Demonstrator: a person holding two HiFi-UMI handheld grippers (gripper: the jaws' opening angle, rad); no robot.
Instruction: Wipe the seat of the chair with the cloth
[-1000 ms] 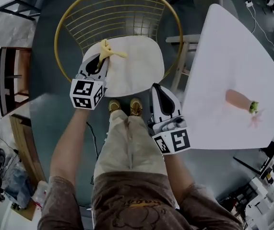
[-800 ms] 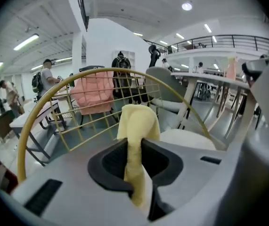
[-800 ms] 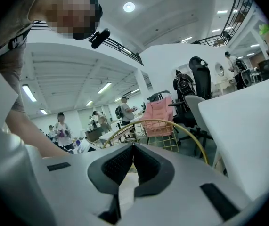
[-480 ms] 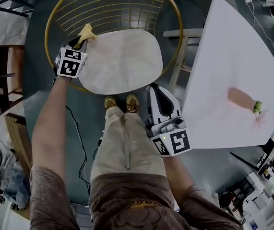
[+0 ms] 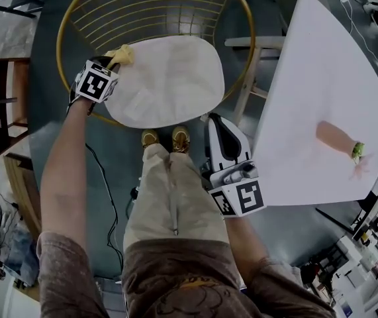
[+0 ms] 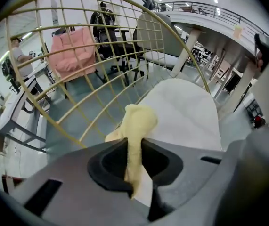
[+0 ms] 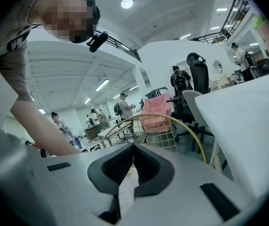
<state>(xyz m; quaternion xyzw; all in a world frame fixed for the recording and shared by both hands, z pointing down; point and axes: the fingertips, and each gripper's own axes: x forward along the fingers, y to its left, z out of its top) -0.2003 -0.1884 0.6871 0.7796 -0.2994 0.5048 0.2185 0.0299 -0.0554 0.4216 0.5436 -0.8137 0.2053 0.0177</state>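
The right gripper (image 5: 218, 121) hangs beside the person's knee, jaws pressed together on nothing. Beyond it, the left gripper (image 5: 111, 61) clamps the yellow cloth (image 5: 123, 54) at the left edge of the chair's white seat (image 5: 172, 78), before its wire back (image 5: 155, 8).

1. Head view — set high over the chair (image 5: 169, 78) and facing steeply down. It takes in the whole seat, the wire back (image 5: 155, 12) and the table (image 5: 321, 98) right of the chair.
2. Left gripper view — rides on the left gripper (image 5: 110, 62) at the chair's left edge, very near, facing low across the seat toward the wire back (image 6: 77, 55).
3. Right gripper view — rides on the right gripper (image 5: 214, 120), off the chair's front right beside the table, tilted slightly upward, with the chair (image 7: 143, 126) farther off.
4. Shared: all three views show the chair; the head and right gripper views also share the table.
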